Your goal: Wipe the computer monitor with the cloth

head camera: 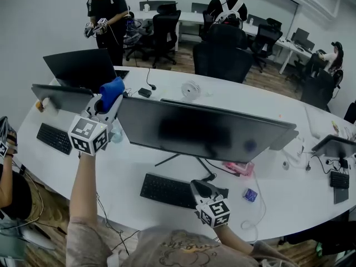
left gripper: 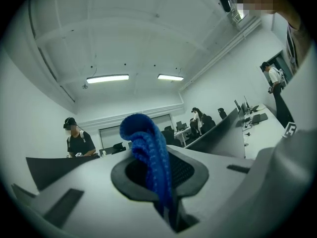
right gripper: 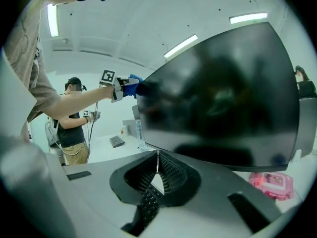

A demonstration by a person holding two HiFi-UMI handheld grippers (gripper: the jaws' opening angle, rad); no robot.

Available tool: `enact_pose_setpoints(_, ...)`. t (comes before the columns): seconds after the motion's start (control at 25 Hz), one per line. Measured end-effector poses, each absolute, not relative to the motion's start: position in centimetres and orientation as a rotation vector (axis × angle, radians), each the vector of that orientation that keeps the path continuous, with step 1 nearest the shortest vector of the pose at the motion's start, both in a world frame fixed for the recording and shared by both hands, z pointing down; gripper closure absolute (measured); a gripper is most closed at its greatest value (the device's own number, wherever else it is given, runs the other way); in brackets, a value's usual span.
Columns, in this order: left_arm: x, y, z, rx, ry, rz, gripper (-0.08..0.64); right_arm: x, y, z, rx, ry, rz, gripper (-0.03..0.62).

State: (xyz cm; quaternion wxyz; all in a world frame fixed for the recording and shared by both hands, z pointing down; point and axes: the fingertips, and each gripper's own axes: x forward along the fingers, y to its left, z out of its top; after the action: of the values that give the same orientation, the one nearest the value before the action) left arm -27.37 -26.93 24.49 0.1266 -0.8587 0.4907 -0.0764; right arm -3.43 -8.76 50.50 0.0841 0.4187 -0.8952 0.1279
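Observation:
A wide dark monitor (head camera: 200, 129) stands on the white table (head camera: 128, 171), screen off; its screen (right gripper: 223, 98) fills the right gripper view. My left gripper (head camera: 105, 100) is raised at the monitor's upper left corner, shut on a blue cloth (head camera: 111, 90). The cloth (left gripper: 148, 157) sticks up from between the jaws, and shows small in the right gripper view too (right gripper: 131, 87). My right gripper (head camera: 201, 189) rests low over the black keyboard (head camera: 175, 191) in front of the monitor. Its tips meet with nothing between them (right gripper: 157, 156).
A second keyboard (head camera: 54, 138) and a laptop (head camera: 83, 68) lie at left. A small fan (head camera: 191, 90), a pink packet (head camera: 239, 168), a blue cube (head camera: 250, 194) and cables sit around the monitor. A person (head camera: 105, 15) stands at the back; office chairs (head camera: 222, 52) line the far side.

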Motion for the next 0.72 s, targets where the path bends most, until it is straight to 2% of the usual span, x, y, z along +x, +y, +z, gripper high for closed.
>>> enact_pose_setpoints(0.72,-18.2,-26.1,24.9,-2.556,1.329,-0.204,0.515,2.8,-8.0,50.8,1.281,-2.666,0.385,0.571)
